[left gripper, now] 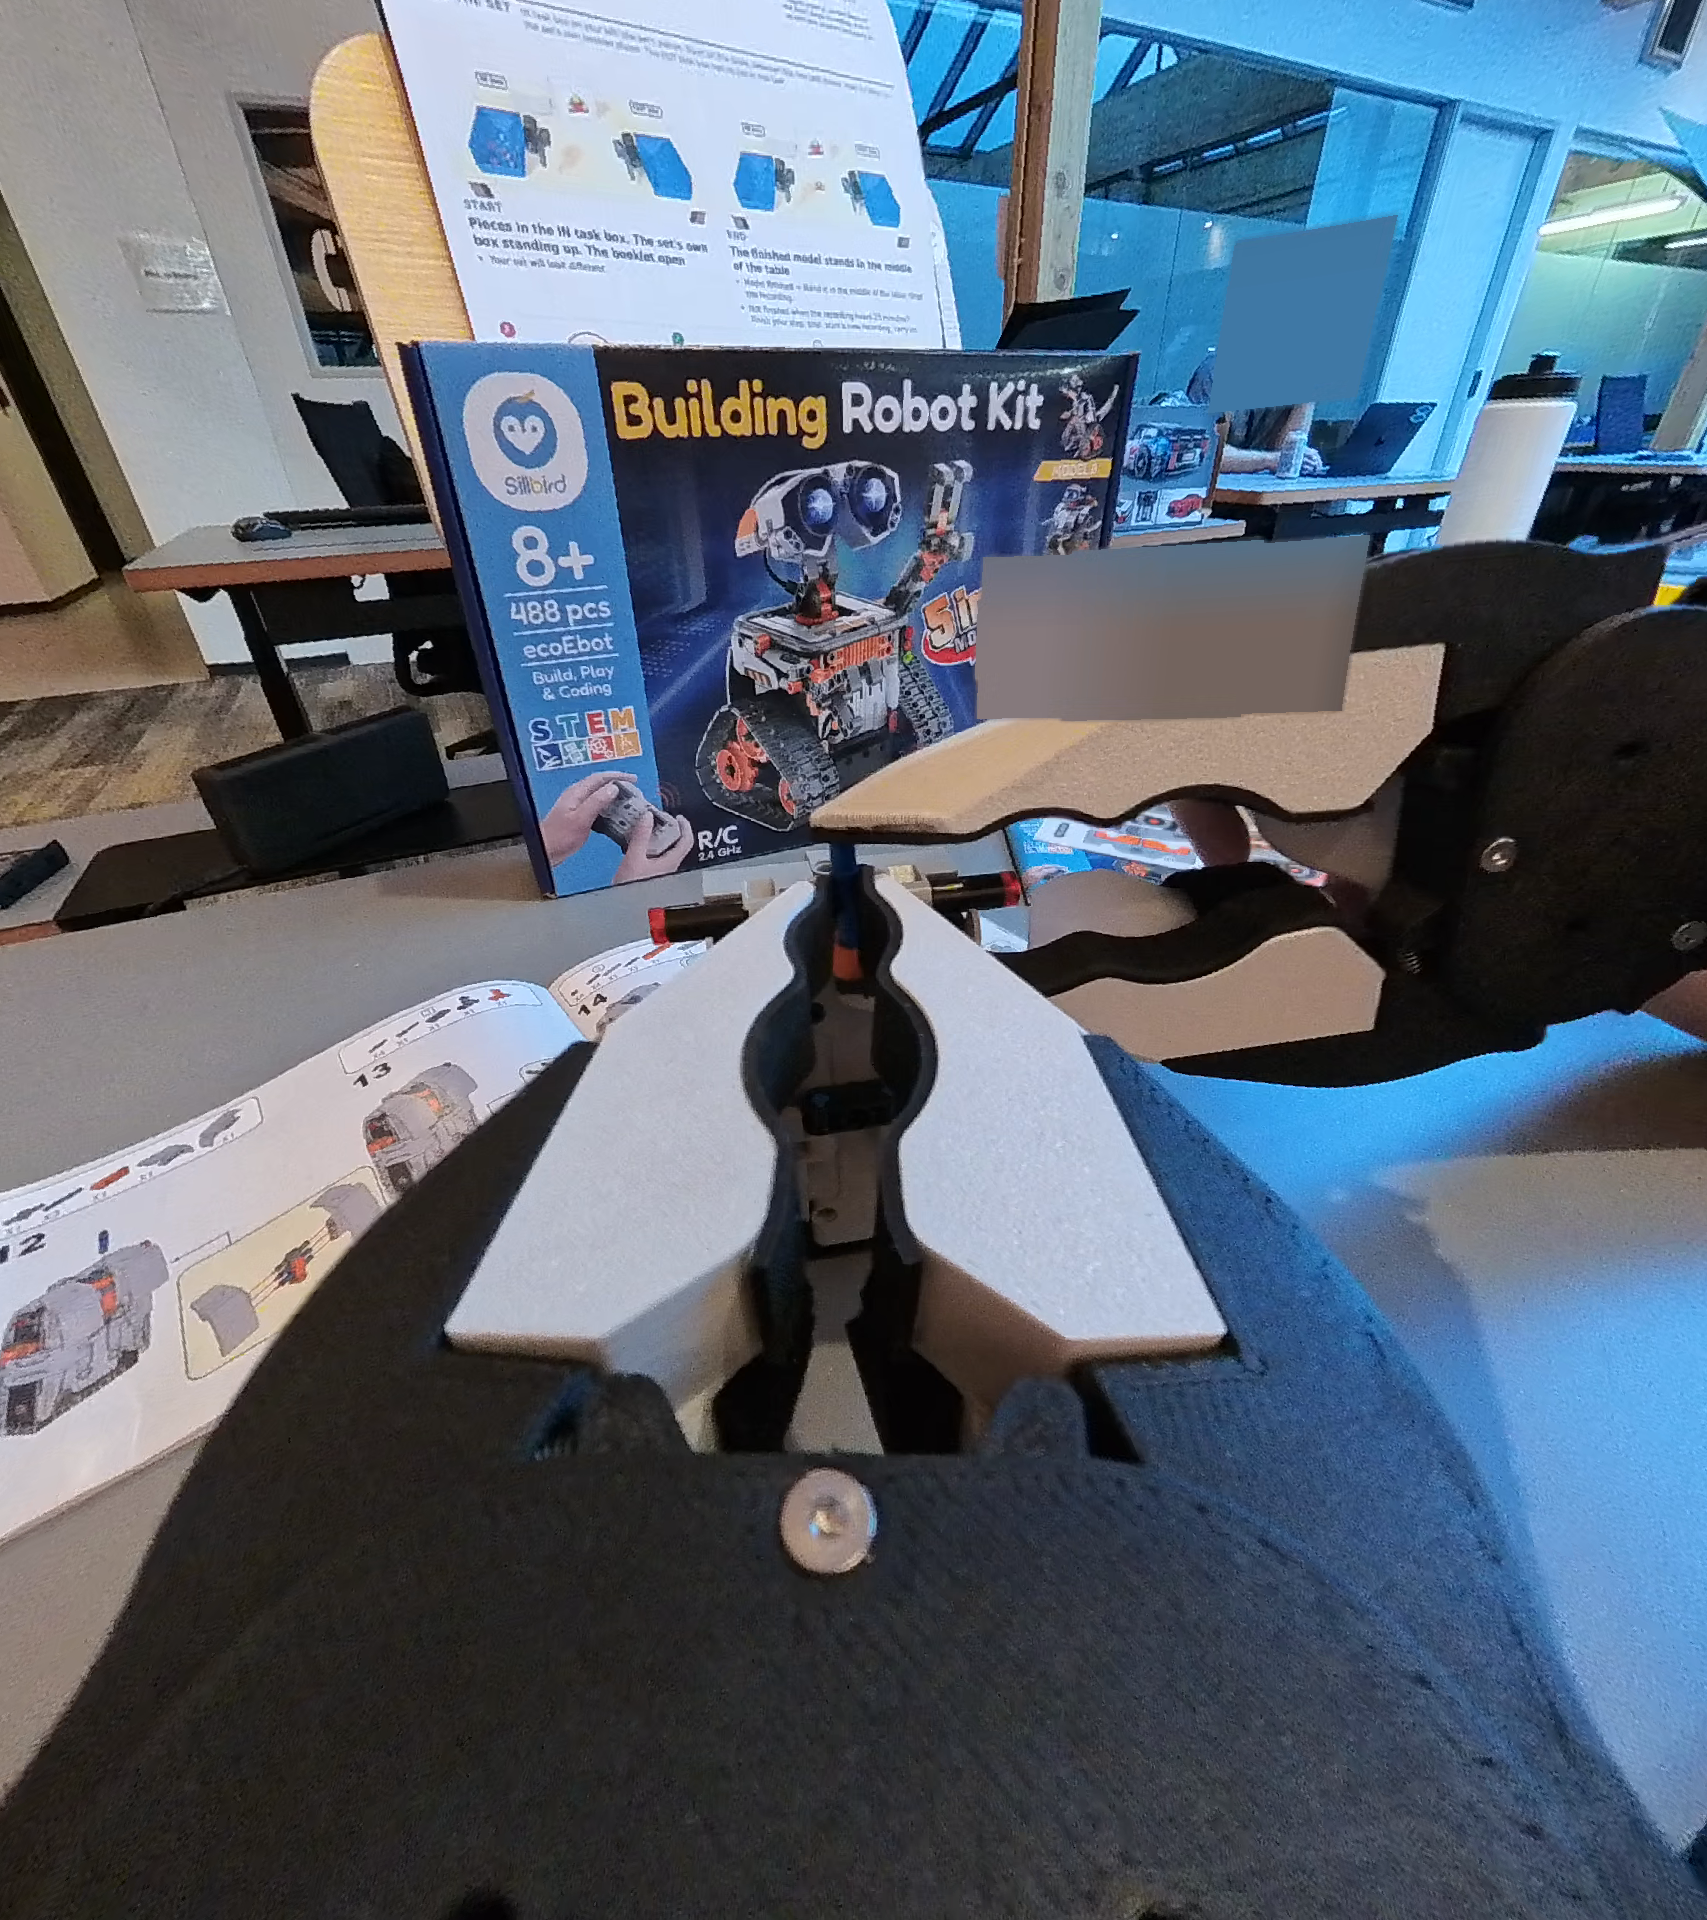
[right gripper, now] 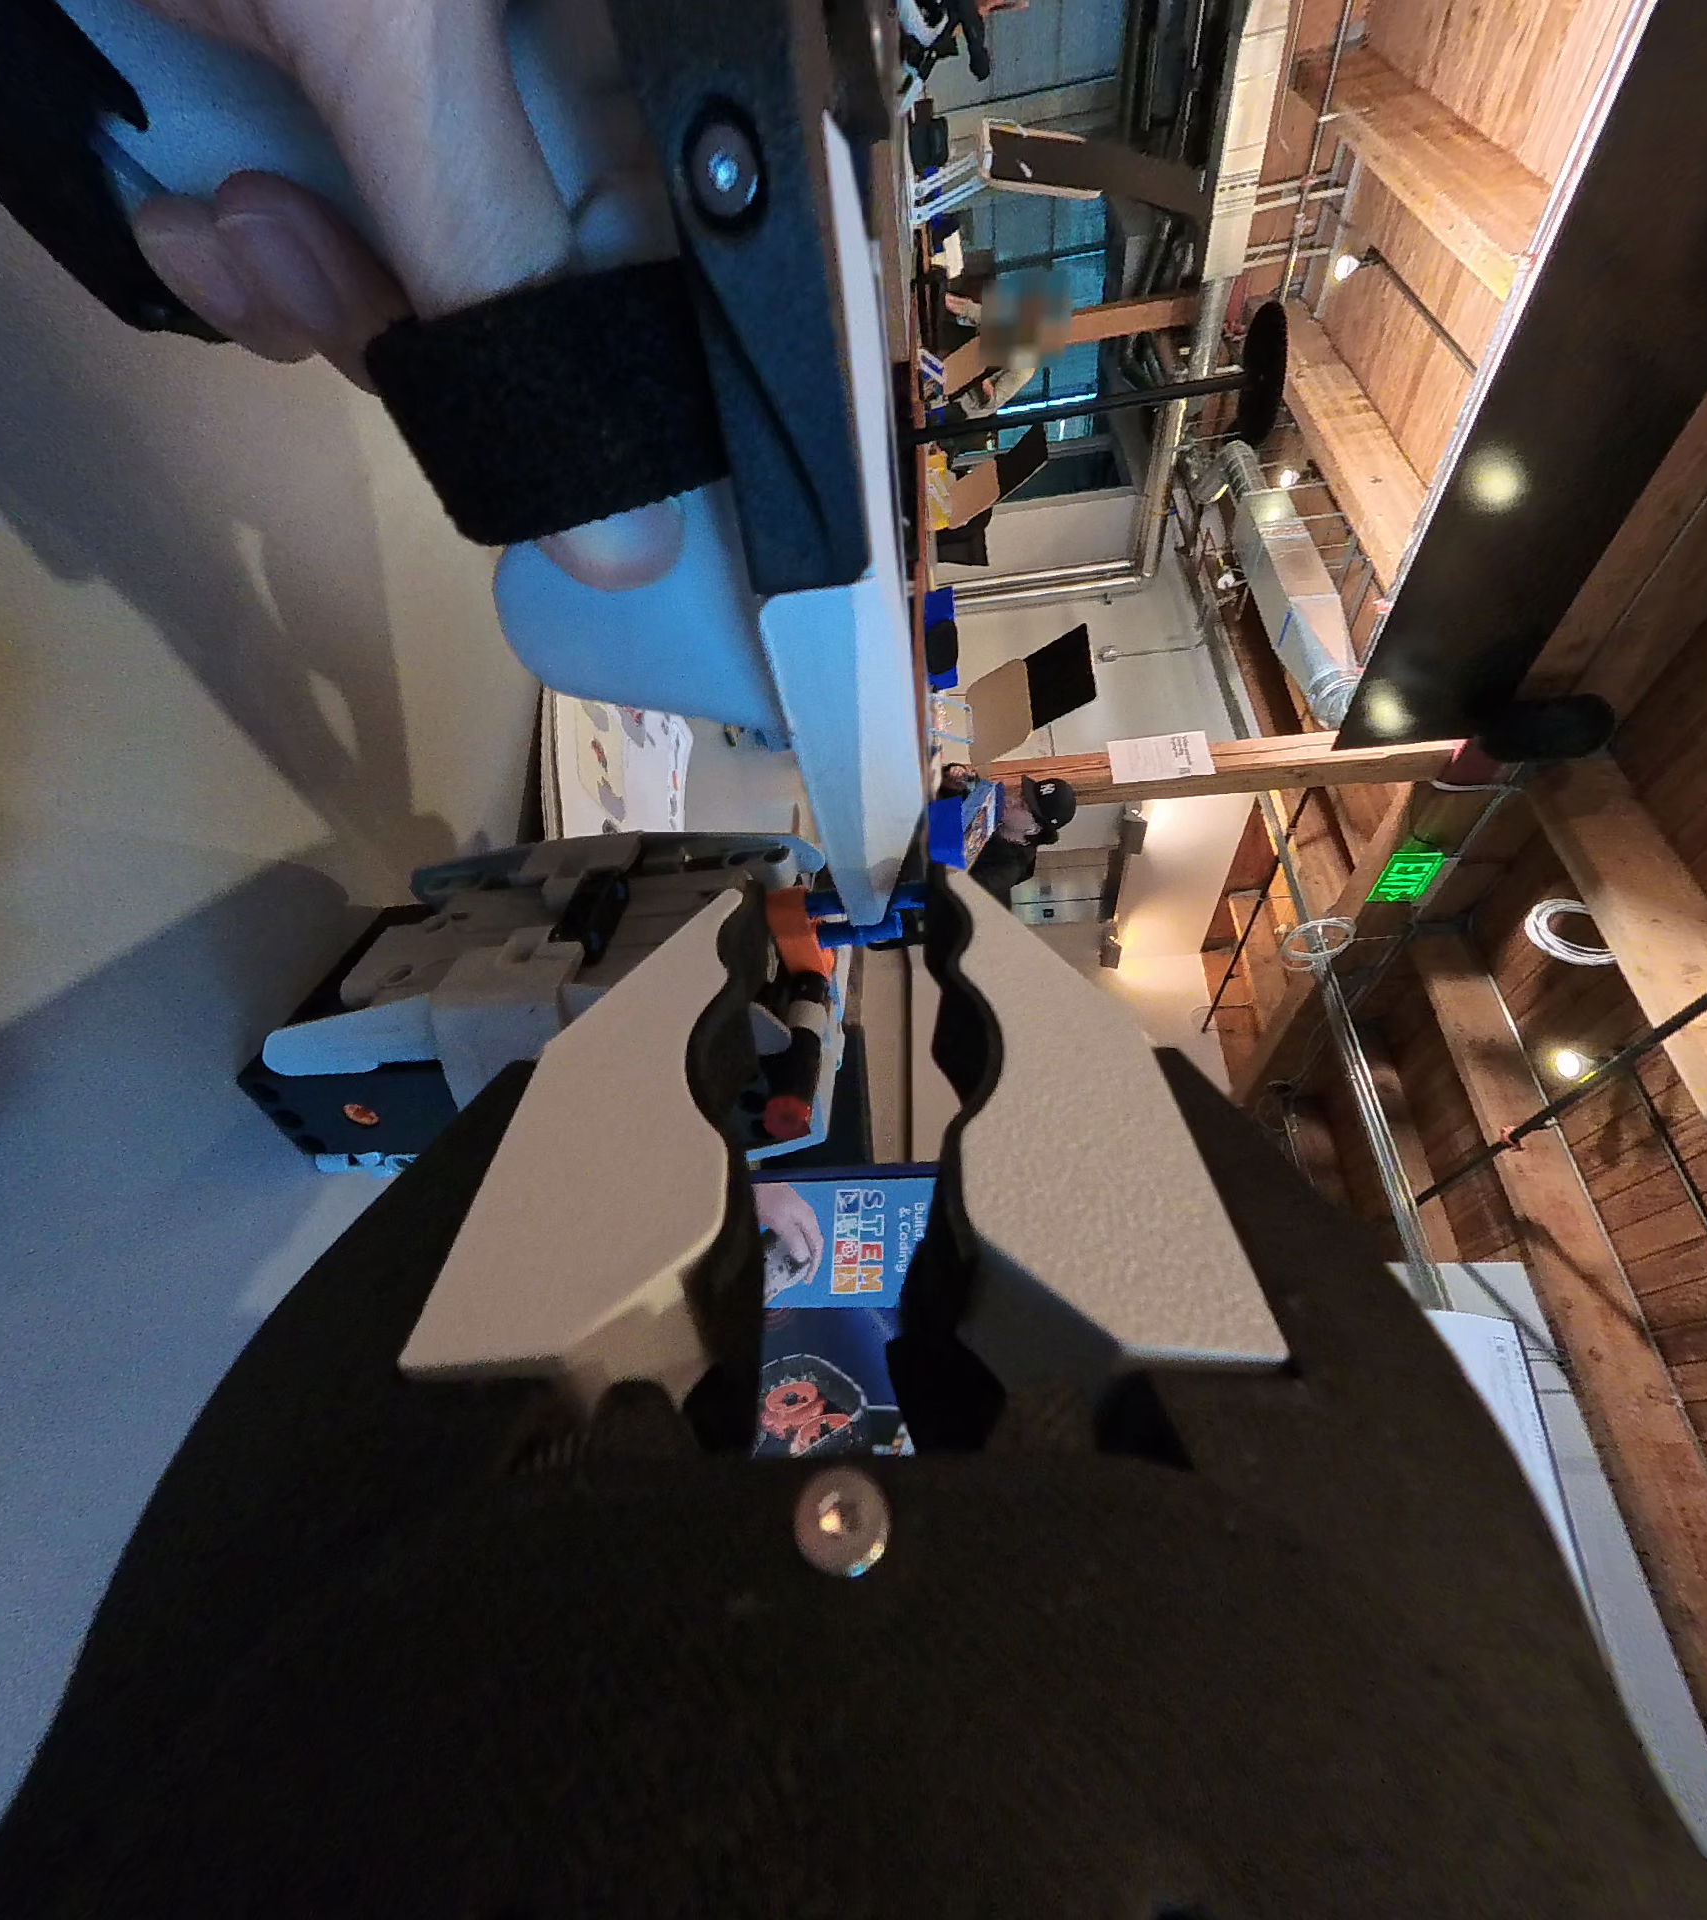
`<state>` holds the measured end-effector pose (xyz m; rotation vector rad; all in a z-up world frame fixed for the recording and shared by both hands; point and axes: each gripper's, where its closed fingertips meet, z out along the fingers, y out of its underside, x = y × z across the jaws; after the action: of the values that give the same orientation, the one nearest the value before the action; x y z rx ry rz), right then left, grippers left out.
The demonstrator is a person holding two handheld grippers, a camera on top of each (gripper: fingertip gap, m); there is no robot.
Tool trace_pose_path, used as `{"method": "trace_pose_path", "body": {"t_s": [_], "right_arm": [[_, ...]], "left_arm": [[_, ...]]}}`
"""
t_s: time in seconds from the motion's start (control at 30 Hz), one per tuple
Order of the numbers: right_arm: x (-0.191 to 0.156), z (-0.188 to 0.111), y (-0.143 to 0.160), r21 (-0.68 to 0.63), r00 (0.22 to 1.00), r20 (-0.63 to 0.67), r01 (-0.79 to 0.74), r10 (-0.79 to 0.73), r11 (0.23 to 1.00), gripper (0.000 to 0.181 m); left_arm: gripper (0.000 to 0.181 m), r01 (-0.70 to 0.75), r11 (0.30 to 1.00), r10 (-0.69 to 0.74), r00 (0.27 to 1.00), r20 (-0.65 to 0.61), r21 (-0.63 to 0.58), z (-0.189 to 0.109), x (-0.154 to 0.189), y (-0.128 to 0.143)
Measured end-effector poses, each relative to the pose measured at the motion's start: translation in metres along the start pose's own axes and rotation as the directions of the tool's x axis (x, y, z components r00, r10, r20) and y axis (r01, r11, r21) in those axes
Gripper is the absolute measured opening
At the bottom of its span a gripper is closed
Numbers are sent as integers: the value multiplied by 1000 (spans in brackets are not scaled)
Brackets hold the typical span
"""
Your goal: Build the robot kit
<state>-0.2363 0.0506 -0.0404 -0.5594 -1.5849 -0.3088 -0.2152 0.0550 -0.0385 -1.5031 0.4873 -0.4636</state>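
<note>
Left wrist view: I hold the left gripper (left gripper: 844,894) pinched on the brick assembly (right gripper: 516,966) with its blue axle (left gripper: 844,883) upright above the bench (left gripper: 309,966); right gripper (right gripper: 833,914), spread, straddles that axle.

The left gripper (left gripper: 841,914) is low over the bench (left gripper: 205,966), and its jaws stand almost together around a brick model (left gripper: 833,1132). An upright pin (left gripper: 844,883) of the model rises between the tips. Behind the model a kit box (left gripper: 776,613) stands on the bench, and an instruction sheet (left gripper: 662,177) stands behind the box. An open booklet (left gripper: 205,1226) lies on the bench to the left of the gripper. The right gripper (left gripper: 932,873) comes in from the right, turned on its side, with its jaws apart above and below the pin. In the right wrist view the model (right gripper: 516,966) lies left of that gripper's tips.
</note>
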Motion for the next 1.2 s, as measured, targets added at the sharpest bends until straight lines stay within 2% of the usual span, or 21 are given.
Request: {"method": "trace_pose_path", "body": {"t_s": [0.3,0.5,0.57,0.63,0.83,1.03,1.2], "right_arm": [[-1,1,2,-12,1000,4,1,-1,1000,30],[-1,1,1,15,999,4,-51,51,999,30],[0,1,3,6,998,0,-67,67,998,29],[0,1,4,10,997,-3,-75,75,997,30],[0,1,2,28,999,-25,-41,41,999,30],[1,0,4,45,998,-15,-56,57,997,30],[1,0,4,54,995,-12,-94,95,994,30]], "left_arm": [[1,0,1000,0,1000,12,2,2,-1,0],[3,72,997,-71,997,-32,11,0,-1,-2],[13,98,993,-97,995,-17,68,-7,-7,-11],[13,121,987,-122,993,4,107,-16,-15,-16],[12,196,980,-194,980,-35,44,-20,-20,-2],[12,141,989,-145,982,-122,-39,-13,-4,7],[17,-49,996,41,993,-109,-69,-14,-8,8]]}}
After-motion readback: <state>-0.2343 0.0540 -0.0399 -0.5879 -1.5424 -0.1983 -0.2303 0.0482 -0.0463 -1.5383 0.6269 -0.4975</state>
